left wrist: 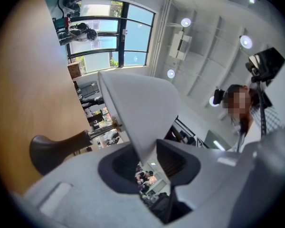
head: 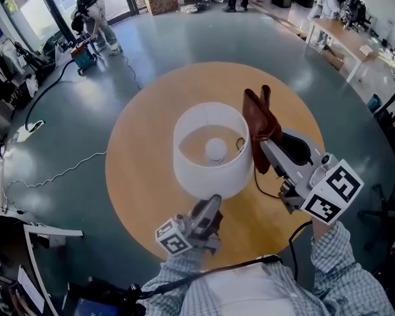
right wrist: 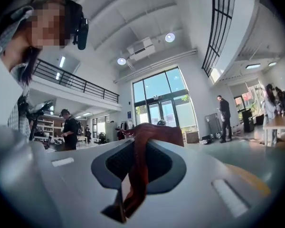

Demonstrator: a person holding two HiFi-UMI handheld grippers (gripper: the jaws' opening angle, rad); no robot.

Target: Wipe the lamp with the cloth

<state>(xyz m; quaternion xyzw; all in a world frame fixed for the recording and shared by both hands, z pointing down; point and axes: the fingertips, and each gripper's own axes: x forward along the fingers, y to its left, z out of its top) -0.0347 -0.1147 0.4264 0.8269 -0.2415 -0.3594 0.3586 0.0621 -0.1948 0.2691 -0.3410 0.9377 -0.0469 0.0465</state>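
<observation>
Jaws of the left gripper (head: 212,201) pinch the lampshade (head: 207,170) rim at the middle of the worktop (head: 138,176). Jaws of the right gripper (head: 266,145) clamp the cloth (head: 258,118) (reddish-brown) beside the lampshade. Wiping seems still to come.

Round wooden surface (head: 141,176) fills the middle, standing on a blue-grey floor (head: 72,130). Near the centre of the wood the lamp (head: 207,166) stands upright, white drum shade on top, its dark base (left wrist: 50,151) flat on the surface. A thin dark cord (head: 262,191) crosses the wood just right of it (lying or hanging, can't tell). A white cable (head: 59,176) snakes over the floor at left.
</observation>
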